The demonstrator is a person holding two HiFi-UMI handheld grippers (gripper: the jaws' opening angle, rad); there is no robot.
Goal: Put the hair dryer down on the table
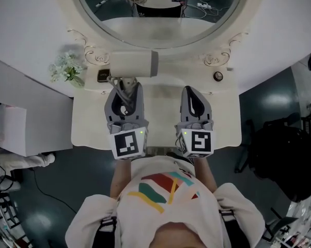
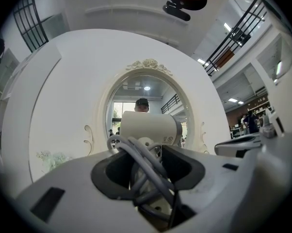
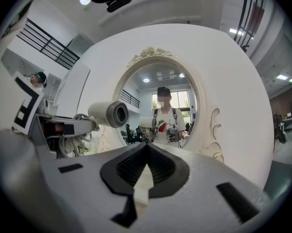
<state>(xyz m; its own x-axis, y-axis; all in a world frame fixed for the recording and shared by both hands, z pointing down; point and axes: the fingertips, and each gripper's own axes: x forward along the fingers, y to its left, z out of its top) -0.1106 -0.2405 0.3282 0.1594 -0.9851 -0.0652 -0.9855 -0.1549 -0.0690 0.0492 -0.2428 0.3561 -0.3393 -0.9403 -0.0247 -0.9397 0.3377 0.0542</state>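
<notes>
A cream hair dryer (image 1: pixel 134 64) with a grey nozzle end hangs above the back of the pale dressing table (image 1: pixel 160 105), its barrel lying crosswise and pointing right. My left gripper (image 1: pixel 125 84) is shut on its handle, where the grey cord (image 2: pixel 141 164) is wound in loops. In the left gripper view the hair dryer (image 2: pixel 148 127) stands upright just past the jaws, in front of the mirror. My right gripper (image 1: pixel 192 89) hovers beside it over the table's right half, shut with nothing in it. From the right gripper view the hair dryer (image 3: pixel 107 113) shows at the left.
A large oval mirror (image 1: pixel 160 14) in an ornate frame rises at the table's back. A small vase of white flowers (image 1: pixel 66 68) stands at the back left, a little dark box (image 1: pixel 104 75) near it, and a small round object (image 1: pixel 218 76) at the back right.
</notes>
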